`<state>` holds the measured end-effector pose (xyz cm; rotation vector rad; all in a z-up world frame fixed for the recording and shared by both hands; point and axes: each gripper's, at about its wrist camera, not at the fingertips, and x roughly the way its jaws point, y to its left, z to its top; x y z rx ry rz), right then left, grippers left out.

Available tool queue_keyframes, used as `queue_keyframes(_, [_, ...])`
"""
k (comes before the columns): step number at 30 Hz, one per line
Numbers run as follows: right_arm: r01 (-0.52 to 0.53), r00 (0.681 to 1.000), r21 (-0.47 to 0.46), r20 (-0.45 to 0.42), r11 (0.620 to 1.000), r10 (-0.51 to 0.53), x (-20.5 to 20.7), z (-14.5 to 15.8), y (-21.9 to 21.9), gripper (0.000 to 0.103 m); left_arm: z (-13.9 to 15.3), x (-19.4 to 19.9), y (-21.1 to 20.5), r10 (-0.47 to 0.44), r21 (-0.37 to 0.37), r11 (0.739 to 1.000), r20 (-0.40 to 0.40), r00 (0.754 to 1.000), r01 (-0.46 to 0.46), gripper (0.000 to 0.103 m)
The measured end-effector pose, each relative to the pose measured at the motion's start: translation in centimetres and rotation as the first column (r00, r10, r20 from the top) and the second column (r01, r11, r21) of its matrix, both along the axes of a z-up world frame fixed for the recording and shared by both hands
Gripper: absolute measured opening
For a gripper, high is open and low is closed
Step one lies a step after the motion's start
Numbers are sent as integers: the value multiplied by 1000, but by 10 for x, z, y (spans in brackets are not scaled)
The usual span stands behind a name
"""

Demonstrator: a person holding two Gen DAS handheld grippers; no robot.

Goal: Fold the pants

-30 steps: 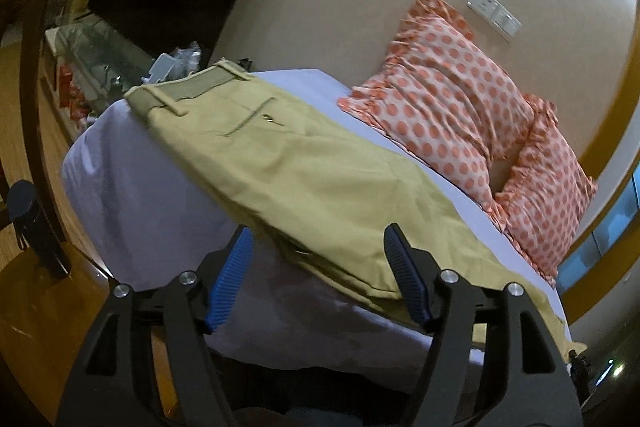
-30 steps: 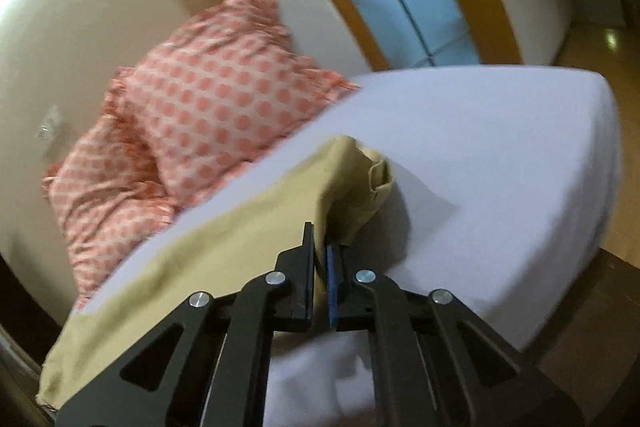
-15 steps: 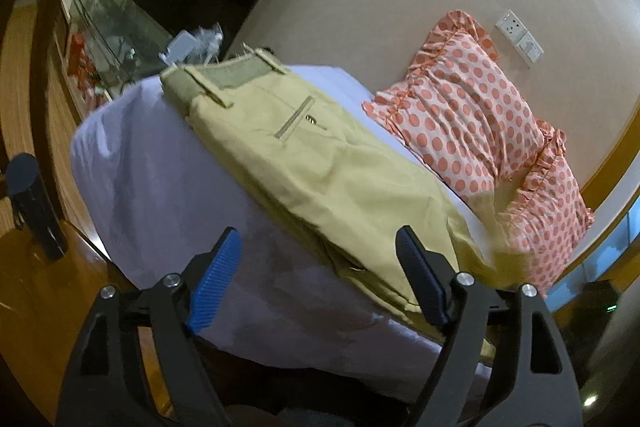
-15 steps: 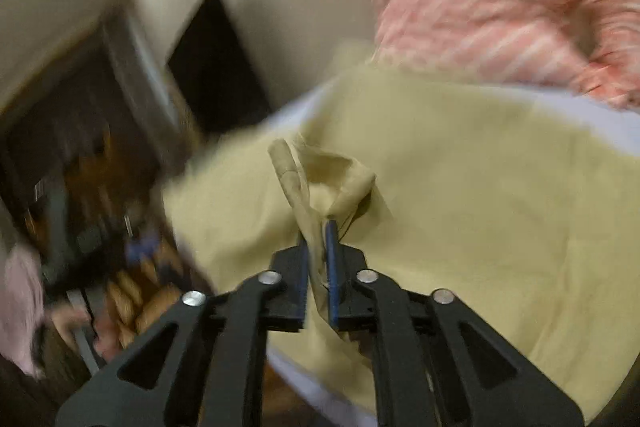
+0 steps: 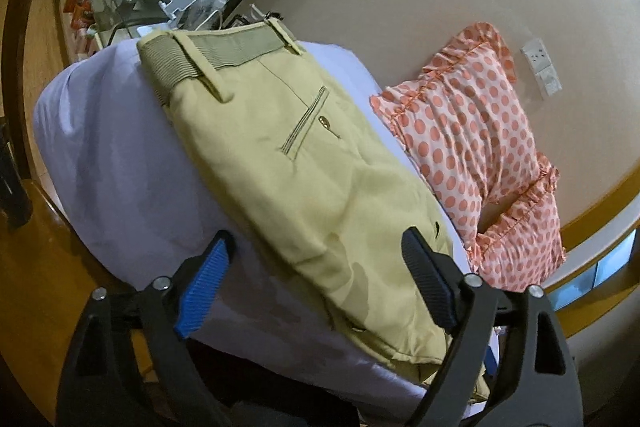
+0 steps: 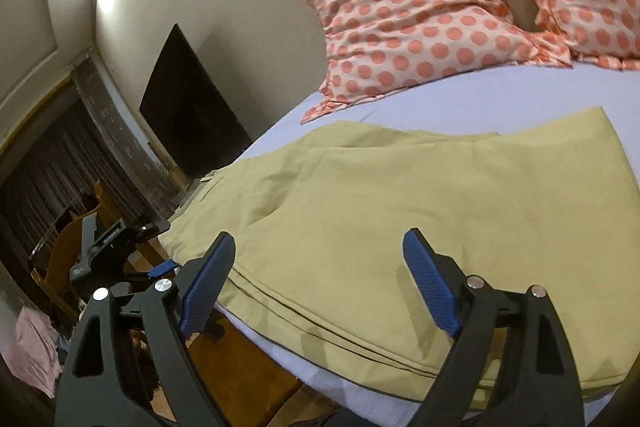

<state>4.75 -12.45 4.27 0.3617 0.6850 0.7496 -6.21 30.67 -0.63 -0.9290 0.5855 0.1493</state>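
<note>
On the bed [image 5: 104, 155], the khaki pants [image 5: 304, 171] lie flat on the lilac sheet, waistband toward the far corner, with two polka-dot pillows [image 5: 472, 131] near them along the wall. In the right wrist view the pants [image 6: 400, 227] show stacked layers along the near edge and an upper layer ending short of the waist, so the garment appears to be folded leg on leg and doubled once lengthwise.

Step in hand, as judged: release after a lengthwise fold. Neither gripper holds cloth.

Left gripper [image 5: 316, 283]: fingers spread wide, empty, hovering above the near edge of the bed, aimed along the pants toward the waistband.

Right gripper [image 6: 320, 279]: fingers spread wide, empty, held just above the near folded edge and pointing across the fabric toward the pillows.

Next move, as judged: one more fold to shorten the bundle. This calls for each gripper to descend on a corner of one end, close through all layers at once, lift and carry that end over the other. Pinching only the top layer would open the stack. A smoothing pass may be needed first.
</note>
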Motion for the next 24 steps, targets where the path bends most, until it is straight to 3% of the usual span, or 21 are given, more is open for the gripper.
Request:
queue_keyframes(2, [2,1000,11,-24,1000,-2,4,-5,1,88,4,0,0,3,5,1000,-11,1000,-3,85])
queue_keyframes(5, [9,999,10,-39,1000,-8,2,-12,-1,88,21,0,-5,-19,27,999,36,999,18,83])
queue_keyframes(7, [14,999,16,-49,1000,-14,5,-15,-3,88,24,13,-6,-27,73,997,-6,1000,28,84])
queue_keyframes(8, [15,998,22,-53,1000,-14,5,-16,-4,88,19,17,-4,-24,62,998,-35,999,26,82])
queue_keyframes(12, [19,999,39,-36,999,-18,3,-14,-12,88,14,17,11,12,13,1000,-14,1000,-12,80])
queue_keyframes(15, [23,999,54,-39,998,-21,5,-15,-18,89,10,24,31,68,-8,998,-19,997,-68,55])
queue_keyframes(17, [23,999,65,-34,998,-20,4,-15,-23,88,3,33,43,96,-11,995,-59,994,-96,18])
queue_keyframes(18, [23,999,71,-30,997,-21,3,-14,-26,88,1,36,47,90,-13,996,-61,994,-91,16])
queue_keyframes(20, [30,999,76,-15,997,-29,1,-13,-34,88,10,43,42,75,69,995,-97,992,-69,13])
queue_keyframes(21, [34,999,78,-9,996,-33,1,-12,-37,89,26,49,30,64,171,984,-110,992,-45,13])
queue_keyframes(23, [56,998,83,10,995,-57,0,-9,-48,89,62,61,4,22,330,944,-90,996,9,11])
queue_keyframes(24, [70,997,87,16,994,-72,0,-8,-55,89,75,66,-9,0,375,927,-80,997,30,10])
